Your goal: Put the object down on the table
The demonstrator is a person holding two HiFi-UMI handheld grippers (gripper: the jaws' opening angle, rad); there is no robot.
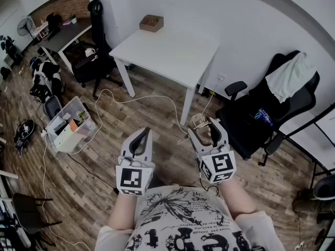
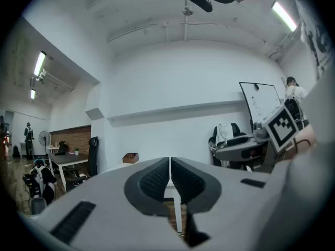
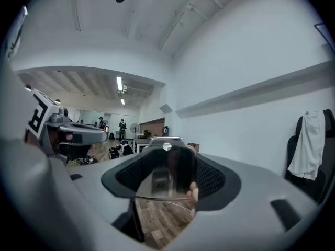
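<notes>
Standing mid-room, the right gripper (image 1: pixel 205 130) is pinching a clear, glass-like object (image 3: pixel 167 174); the left gripper (image 1: pixel 140 139) is hanging pressed together, empty. The white square table (image 1: pixel 172 51) is waiting well ahead; the set-down seemingly remains undone.

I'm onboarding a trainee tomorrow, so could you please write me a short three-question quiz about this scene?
1. True or false: the left tongs are shut and empty.
2. Which tongs hold the object? A) left B) right C) neither
3. Fill in: the brown box sits on the white ___.

Key
1. True.
2. B, the right tongs.
3. table.
</notes>
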